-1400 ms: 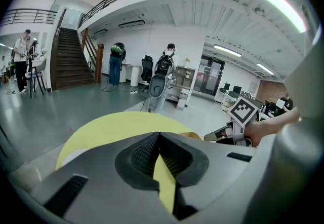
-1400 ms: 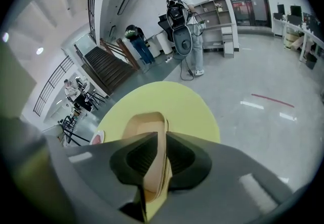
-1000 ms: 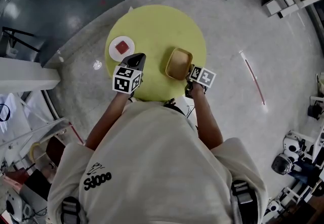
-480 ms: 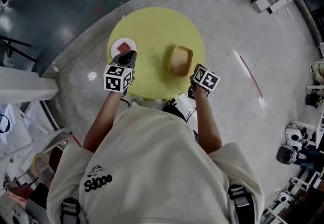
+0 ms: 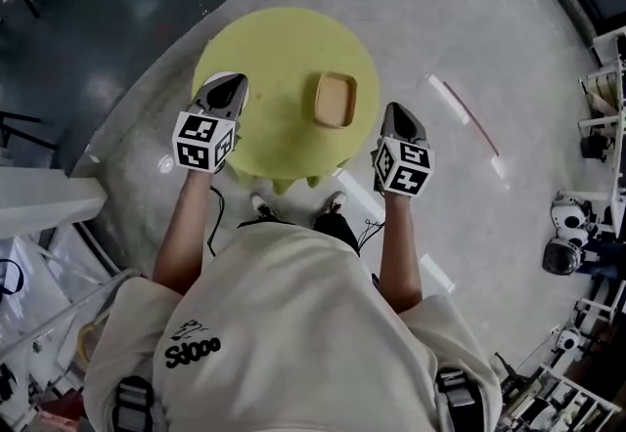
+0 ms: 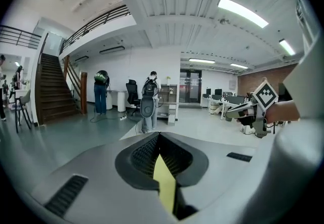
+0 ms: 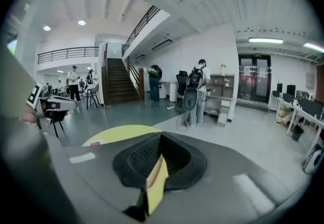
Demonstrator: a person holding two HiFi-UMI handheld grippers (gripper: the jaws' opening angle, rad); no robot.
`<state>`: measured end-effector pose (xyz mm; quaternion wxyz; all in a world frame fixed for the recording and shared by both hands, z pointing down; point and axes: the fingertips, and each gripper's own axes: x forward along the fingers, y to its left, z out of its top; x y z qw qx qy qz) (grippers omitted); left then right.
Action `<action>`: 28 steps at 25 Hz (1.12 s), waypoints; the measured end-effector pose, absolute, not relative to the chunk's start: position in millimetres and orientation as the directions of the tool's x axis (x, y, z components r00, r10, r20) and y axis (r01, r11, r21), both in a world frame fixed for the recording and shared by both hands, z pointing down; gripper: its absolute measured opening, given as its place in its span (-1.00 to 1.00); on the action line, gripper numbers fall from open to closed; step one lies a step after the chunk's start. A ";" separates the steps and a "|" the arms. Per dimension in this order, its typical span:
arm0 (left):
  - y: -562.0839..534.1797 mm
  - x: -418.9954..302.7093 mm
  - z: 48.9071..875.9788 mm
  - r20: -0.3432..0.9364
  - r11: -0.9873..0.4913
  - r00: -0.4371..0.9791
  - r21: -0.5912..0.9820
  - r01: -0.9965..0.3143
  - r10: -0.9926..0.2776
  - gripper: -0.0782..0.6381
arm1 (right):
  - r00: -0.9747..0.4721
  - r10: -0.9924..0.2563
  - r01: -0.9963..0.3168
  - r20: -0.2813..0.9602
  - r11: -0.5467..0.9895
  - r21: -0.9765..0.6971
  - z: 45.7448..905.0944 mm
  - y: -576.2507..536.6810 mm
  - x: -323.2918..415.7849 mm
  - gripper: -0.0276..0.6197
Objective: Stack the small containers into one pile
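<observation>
A: Since the tan container (image 5: 335, 99) sits right of centre on the yellow surface (image 5: 279, 54), what now?
B: Left gripper (image 5: 227, 83), right gripper (image 5: 399, 110): fingers pressed together, empty. I'd hold both raised, clear of the container; I judge nudging it unnecessary.

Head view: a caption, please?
Left gripper and right gripper, both shut, flank a tan container on a yellow table.

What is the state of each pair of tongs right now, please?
Left tongs: closed, holding nothing.
Right tongs: closed, holding nothing.
</observation>
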<state>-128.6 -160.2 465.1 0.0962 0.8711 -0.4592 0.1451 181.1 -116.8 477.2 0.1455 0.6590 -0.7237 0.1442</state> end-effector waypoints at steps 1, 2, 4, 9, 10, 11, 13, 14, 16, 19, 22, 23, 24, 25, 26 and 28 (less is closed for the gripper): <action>-160.0 -121.5 452.0 0.319 -0.571 0.546 0.018 -0.821 -0.775 -0.76 | -0.105 -0.922 -0.993 0.374 0.116 0.007 461.0 -117.2 181.7 -0.88; -159.4 -113.3 438.4 0.298 -0.583 0.556 -0.003 -0.813 -0.776 -0.76 | -0.122 -0.930 -0.989 0.347 0.141 0.031 444.7 -117.9 182.6 -0.88; -157.7 -96.9 411.3 0.259 -0.605 0.574 -0.052 -0.795 -0.777 -0.76 | -0.162 -0.943 -0.979 0.292 0.191 0.073 411.9 -120.7 183.4 -0.88; -150.3 -61.4 352.1 0.178 -0.628 0.606 -0.115 -0.769 -0.775 -0.76 | -0.292 -0.940 -0.937 0.174 0.318 0.144 338.6 -124.3 179.0 -0.89; -148.5 -56.1 342.5 0.165 -0.630 0.610 -0.120 -0.768 -0.775 -0.76 | -0.314 -0.936 -0.928 0.160 0.338 0.155 327.6 -123.8 177.9 -0.88; -146.6 -52.5 333.9 0.156 -0.630 0.611 -0.129 -0.766 -0.776 -0.76 | -0.332 -0.932 -0.920 0.147 0.354 0.167 317.5 -122.9 176.0 -0.89; -142.4 -49.4 318.0 0.142 -0.626 0.610 -0.153 -0.765 -0.780 -0.76 | -0.361 -0.925 -0.906 0.121 0.378 0.189 298.7 -120.3 170.9 -0.88; -140.4 -48.6 310.0 0.133 -0.624 0.610 -0.162 -0.765 -0.782 -0.76 | -0.372 -0.922 -0.901 0.108 0.387 0.196 290.2 -119.2 169.0 -0.88; -136.8 -44.8 293.1 0.105 -0.620 0.612 -0.175 -0.765 -0.784 -0.76 | -0.386 -0.918 -0.896 0.087 0.396 0.202 275.8 -117.9 169.0 -0.89; -131.2 -36.3 272.0 0.069 -0.615 0.616 -0.215 -0.759 -0.784 -0.76 | -0.392 -0.917 -0.893 0.067 0.397 0.212 261.7 -118.1 172.3 -0.88; -126.7 -32.6 261.4 0.063 -0.606 0.614 -0.269 -0.749 -0.787 -0.76 | -0.417 -0.907 -0.879 0.063 0.420 0.227 253.9 -117.7 167.1 -0.88; -126.1 -32.1 259.4 0.061 -0.602 0.612 -0.283 -0.747 -0.789 -0.76 | -0.427 -0.902 -0.873 0.063 0.429 0.231 252.1 -117.8 164.8 -0.88; -125.7 -30.9 256.9 0.056 -0.599 0.613 -0.295 -0.744 -0.788 -0.76 | -0.433 -0.899 -0.869 0.064 0.435 0.236 251.0 -118.0 163.0 -0.88; -125.6 -29.5 254.7 0.049 -0.598 0.614 -0.301 -0.743 -0.788 -0.76 | -0.437 -0.897 -0.866 0.065 0.440 0.239 250.6 -118.5 161.7 -0.88; -126.2 -28.4 253.7 0.046 -0.596 0.613 -0.304 -0.744 -0.789 -0.76 | -0.440 -0.896 -0.864 0.067 0.442 0.242 250.9 -119.3 161.0 -0.88; -128.6 -27.3 253.8 0.048 -0.590 0.606 -0.301 -0.749 -0.794 -0.76 | -0.442 -0.894 -0.861 0.074 0.445 0.246 252.9 -121.9 160.1 -0.88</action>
